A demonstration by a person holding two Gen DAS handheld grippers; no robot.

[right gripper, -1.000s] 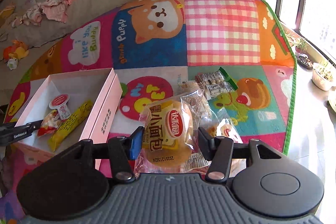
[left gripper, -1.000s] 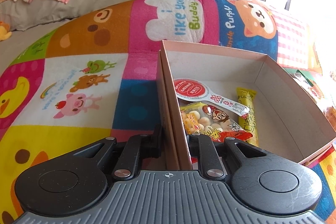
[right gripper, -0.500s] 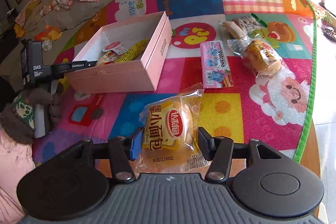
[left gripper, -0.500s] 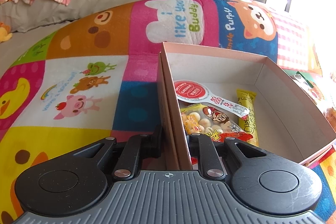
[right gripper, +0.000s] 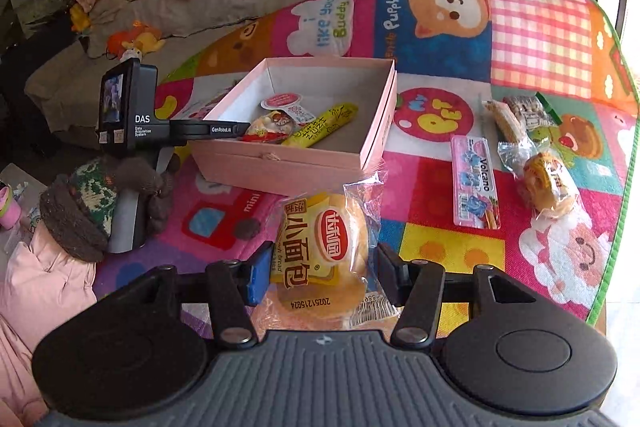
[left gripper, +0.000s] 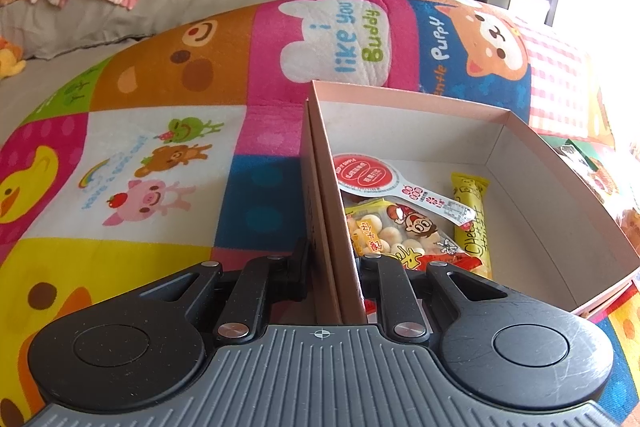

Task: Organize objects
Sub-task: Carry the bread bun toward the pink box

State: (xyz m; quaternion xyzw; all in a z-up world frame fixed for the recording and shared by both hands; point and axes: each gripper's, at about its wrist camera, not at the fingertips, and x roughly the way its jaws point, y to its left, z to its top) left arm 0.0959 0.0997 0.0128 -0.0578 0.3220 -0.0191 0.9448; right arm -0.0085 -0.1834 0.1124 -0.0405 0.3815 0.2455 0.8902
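Play mat (right gripper: 540,39) lying under everything. Pink box (right gripper: 280,163) sitting open on it w/ 3 snack packs inside. L gripper (left gripper: 330,263) clamping tight on box's left wall. R gripper (right gripper: 320,267) pinching bread pack (right gripper: 320,247), near side of box. Volcano pack (right gripper: 474,183) lying right of box.

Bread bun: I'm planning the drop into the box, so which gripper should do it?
Right. The right gripper already grips the bread bun in front of the box, while the left gripper clamps the box wall, steadying it.
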